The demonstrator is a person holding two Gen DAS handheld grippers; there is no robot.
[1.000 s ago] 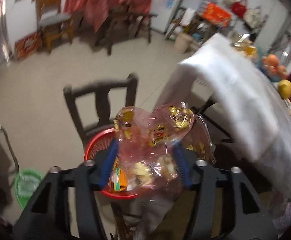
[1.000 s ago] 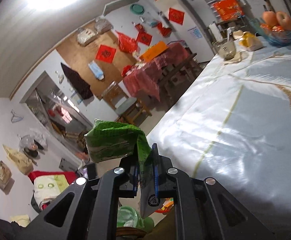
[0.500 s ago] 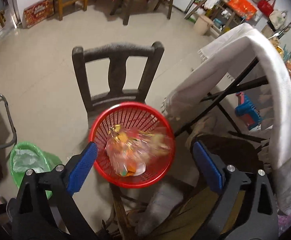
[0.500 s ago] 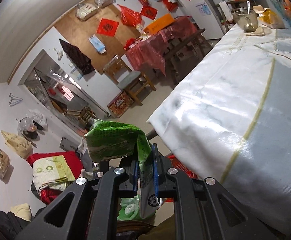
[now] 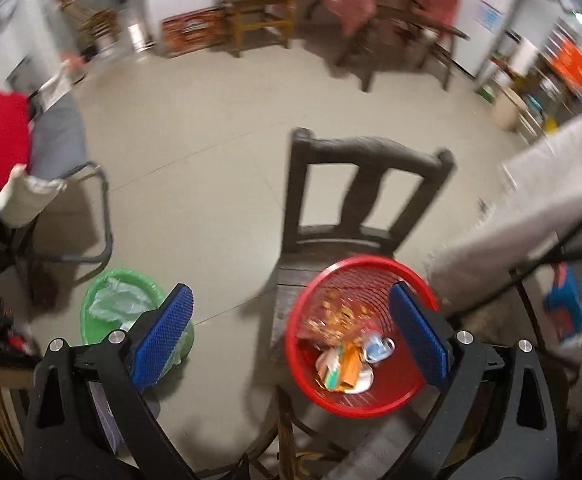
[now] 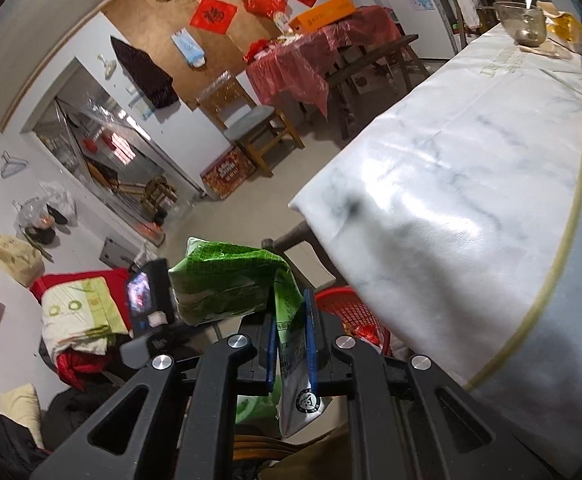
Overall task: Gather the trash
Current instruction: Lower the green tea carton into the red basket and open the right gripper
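A red mesh basket [image 5: 405, 398] stands on the seat of a dark wooden chair [image 5: 365, 184]; crumpled wrappers [image 5: 345, 354] lie in its bottom. My left gripper [image 5: 291, 336] hangs above the basket's left rim, jaws wide open, nothing between the blue pads [image 5: 163, 334]. In the right wrist view my right gripper [image 6: 291, 332] is shut on a green snack wrapper [image 6: 227, 284], which sticks up and left past the fingertips. Part of the red basket [image 6: 345, 306] shows just beyond it, below the table's corner.
A white-clothed table [image 6: 471, 208] fills the right side; its hanging cloth [image 5: 531, 208] is close to the basket. A green-lined bin [image 5: 121, 306] stands on the floor left of the chair. A folding chair [image 5: 63, 152] and bedding lie further left.
The left gripper opened and let go of the clear pink wrapper bundle, which dropped into the red basket. The right gripper carried the green wrapper off the tabletop, past its corner toward the basket.
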